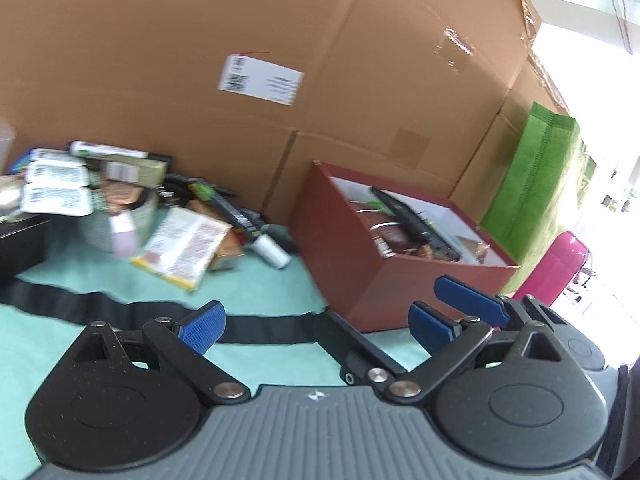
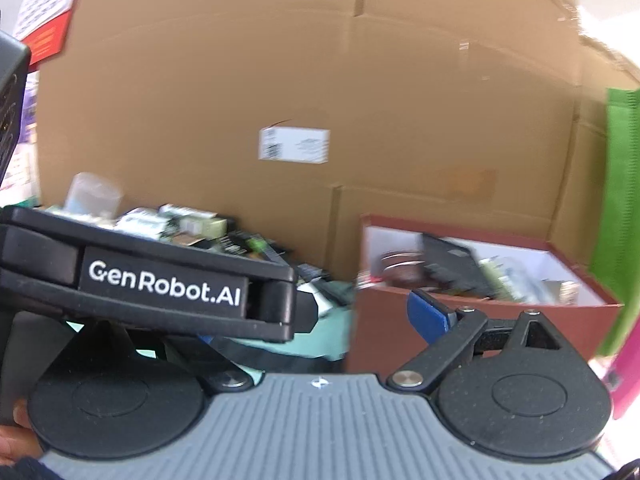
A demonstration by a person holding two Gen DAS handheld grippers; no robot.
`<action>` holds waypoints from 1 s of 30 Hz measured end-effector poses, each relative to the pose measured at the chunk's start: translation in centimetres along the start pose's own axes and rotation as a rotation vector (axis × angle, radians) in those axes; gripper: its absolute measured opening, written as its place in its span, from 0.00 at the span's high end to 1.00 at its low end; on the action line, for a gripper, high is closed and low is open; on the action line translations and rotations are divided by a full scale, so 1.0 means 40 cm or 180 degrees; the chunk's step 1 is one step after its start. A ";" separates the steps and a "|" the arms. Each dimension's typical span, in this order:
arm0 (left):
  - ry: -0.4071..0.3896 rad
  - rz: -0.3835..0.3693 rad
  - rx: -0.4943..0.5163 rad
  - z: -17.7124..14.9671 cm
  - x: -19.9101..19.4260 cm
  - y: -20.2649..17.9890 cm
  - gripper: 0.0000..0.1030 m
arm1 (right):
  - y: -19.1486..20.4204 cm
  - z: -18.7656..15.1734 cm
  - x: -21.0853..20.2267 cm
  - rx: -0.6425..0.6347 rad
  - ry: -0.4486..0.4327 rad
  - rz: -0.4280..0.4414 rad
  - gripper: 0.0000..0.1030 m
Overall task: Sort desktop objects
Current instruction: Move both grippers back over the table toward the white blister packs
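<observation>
A dark red box (image 1: 404,280) with a white inside stands on the teal table cover (image 1: 256,280) at right, holding a black remote (image 1: 412,216), tins and packets. It also shows in the right wrist view (image 2: 472,320). A heap of loose items lies at left: white packets (image 1: 56,188), a yellow-edged booklet (image 1: 184,248), a white roll (image 1: 272,252), black pens. My left gripper (image 1: 316,328) is open and empty, low over the cover. In that view the right gripper's blue pads (image 1: 468,300) reach in beside the box. My right gripper (image 2: 312,320) is open and empty; the left gripper's black body (image 2: 160,280) hides its left finger.
Big cardboard cartons (image 1: 280,60) wall off the back. A black strap (image 1: 100,308) lies across the cover. A green bag (image 1: 536,184) and a pink object (image 1: 560,268) stand right of the box. A clear cup (image 2: 94,196) stands behind the heap.
</observation>
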State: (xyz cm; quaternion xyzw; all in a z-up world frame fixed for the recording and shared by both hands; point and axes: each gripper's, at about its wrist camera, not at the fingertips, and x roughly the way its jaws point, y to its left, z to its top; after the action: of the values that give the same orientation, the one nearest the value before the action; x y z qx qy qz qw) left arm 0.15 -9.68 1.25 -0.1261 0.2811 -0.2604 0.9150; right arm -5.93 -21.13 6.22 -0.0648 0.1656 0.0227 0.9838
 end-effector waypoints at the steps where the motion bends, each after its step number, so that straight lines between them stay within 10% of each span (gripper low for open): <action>1: -0.0008 0.0041 -0.0011 -0.005 -0.009 0.012 0.02 | 0.015 -0.002 0.002 -0.0018 0.0015 0.0058 0.10; 18: -0.0245 0.1142 -0.0778 -0.040 -0.144 0.250 0.05 | 0.198 -0.006 0.066 -0.0275 0.0237 0.0560 0.10; 30: -0.0286 0.0989 -0.0719 0.029 -0.104 0.279 0.13 | 0.247 0.001 0.129 -0.0359 0.0319 0.0621 0.10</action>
State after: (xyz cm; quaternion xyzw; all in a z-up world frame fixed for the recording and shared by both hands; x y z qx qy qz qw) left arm 2.40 1.98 -0.15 -0.1945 0.2835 -0.0770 0.9359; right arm -1.68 -11.23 3.38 -0.1046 0.2185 0.1243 0.9622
